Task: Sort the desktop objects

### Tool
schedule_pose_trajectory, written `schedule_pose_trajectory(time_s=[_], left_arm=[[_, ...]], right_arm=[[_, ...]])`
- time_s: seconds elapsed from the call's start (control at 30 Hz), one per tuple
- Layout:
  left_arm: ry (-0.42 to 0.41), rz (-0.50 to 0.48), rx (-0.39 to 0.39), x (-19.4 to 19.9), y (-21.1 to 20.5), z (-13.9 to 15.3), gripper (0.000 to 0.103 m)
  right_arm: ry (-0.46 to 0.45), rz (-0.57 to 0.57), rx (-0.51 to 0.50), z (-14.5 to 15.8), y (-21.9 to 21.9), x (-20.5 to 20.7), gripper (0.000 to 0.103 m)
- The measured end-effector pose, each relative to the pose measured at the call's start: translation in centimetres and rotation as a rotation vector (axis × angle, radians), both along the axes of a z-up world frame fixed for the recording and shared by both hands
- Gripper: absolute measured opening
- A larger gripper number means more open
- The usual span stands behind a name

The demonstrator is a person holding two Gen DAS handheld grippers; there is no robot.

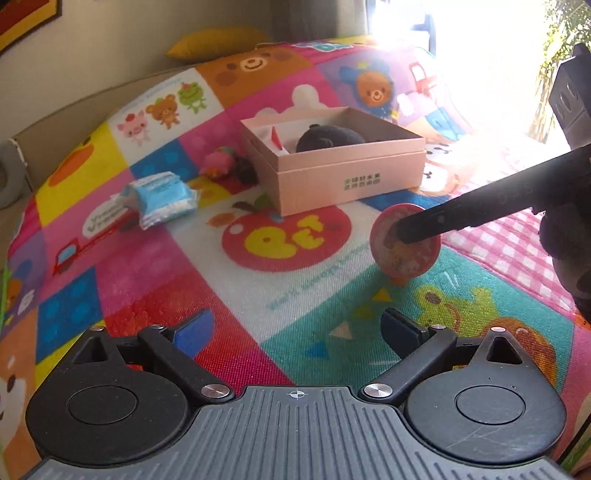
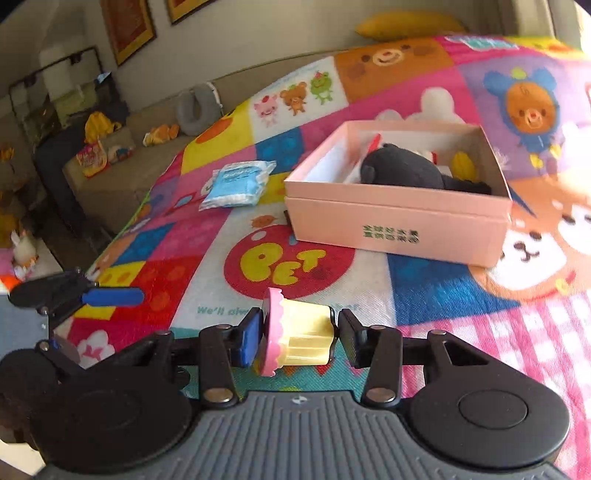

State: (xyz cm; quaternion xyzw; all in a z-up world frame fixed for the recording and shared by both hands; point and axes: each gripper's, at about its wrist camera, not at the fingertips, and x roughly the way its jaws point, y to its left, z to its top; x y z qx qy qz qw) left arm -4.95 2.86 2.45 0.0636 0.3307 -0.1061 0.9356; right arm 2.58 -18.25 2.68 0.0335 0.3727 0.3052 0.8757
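Note:
A toy cupcake [image 2: 306, 332] with a pink scalloped top and a pale yellow base lies sideways between the pads of my right gripper [image 2: 297, 338], which is shut on it. In the left wrist view the cupcake's round pink top [image 1: 406, 254] faces the camera, with one black right finger [image 1: 461, 214] across it. My left gripper [image 1: 297, 332] stands open over the colourful play mat [image 1: 221, 288], nothing between its blue pads. A pink open box [image 1: 332, 181] [image 2: 399, 221] holds a black plush toy [image 1: 328, 138] [image 2: 402, 168] and small items.
A blue and white tissue pack [image 1: 162, 199] [image 2: 236, 181] lies on the mat left of the box. A small pink toy [image 1: 221, 166] rests against the box's left side. A yellow cushion [image 2: 406, 24] sits at the mat's far edge. Strong window glare fills the right.

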Motion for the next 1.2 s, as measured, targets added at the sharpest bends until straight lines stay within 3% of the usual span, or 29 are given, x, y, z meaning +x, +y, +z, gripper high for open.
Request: schedule_pose_trajectory(time_s=[0.1, 0.2, 0.37, 0.4, 0.43, 0.53, 0.6, 0.67, 0.8, 0.9, 1.0, 1.2], left_arm=[[0.008, 0.002, -0.036, 0.6, -0.4, -0.3, 0.1], [0.015, -0.002, -0.046, 1.2, -0.9, -0.8, 0.1], [0.019, 0.04, -0.045, 2.7, -0.8, -1.1, 0.1], [0.002, 0.073, -0.042, 3.3, -0.3, -0.9, 0.1], [-0.022, 0.118, -0.037, 4.0, 0.3, -0.5, 0.1], [-0.091, 0.296, -0.015, 7.2, 2.5, 0.8, 0.102], [-0.137, 0.41, 0.004, 10.1, 4.0, 1.5, 0.102], [-0.155, 0.467, 0.016, 13.1, 5.0, 1.7, 0.102], [-0.097, 0.513, 0.026, 19.1, 6.1, 0.8, 0.102], [-0.07, 0.54, 0.08, 21.4, 6.0, -0.2, 0.101], [-0.037, 0.516, 0.105, 21.7, 6.0, -0.9, 0.064], [-0.049, 0.439, 0.106, 17.5, 5.9, -0.7, 0.059]], right_arm=[[0.161, -0.026, 0.171, -0.9, -3.7, 2.0, 0.044], [0.193, -0.083, 0.224, -1.3, -6.1, 2.7, 0.05], [0.101, -0.157, 0.118, -0.5, -7.4, 1.8, 0.056], [0.084, -0.162, 0.103, -0.4, -7.4, 1.5, 0.063], [0.048, -0.167, 0.08, 0.0, -7.2, 1.0, 0.073], [-0.127, -0.138, -0.043, 1.1, -5.2, -1.4, 0.084], [-0.258, -0.107, -0.18, 1.5, -2.9, -3.1, 0.087], [-0.329, -0.083, -0.274, 1.4, -0.9, -3.9, 0.09], [-0.308, -0.101, -0.291, 0.4, 0.3, -3.5, 0.092], [-0.3, -0.13, -0.305, -0.2, 0.4, -3.4, 0.093], [-0.315, -0.141, -0.304, -0.5, 0.0, -4.0, 0.101], [-0.302, -0.161, -0.319, -1.9, -0.5, -4.1, 0.103]])
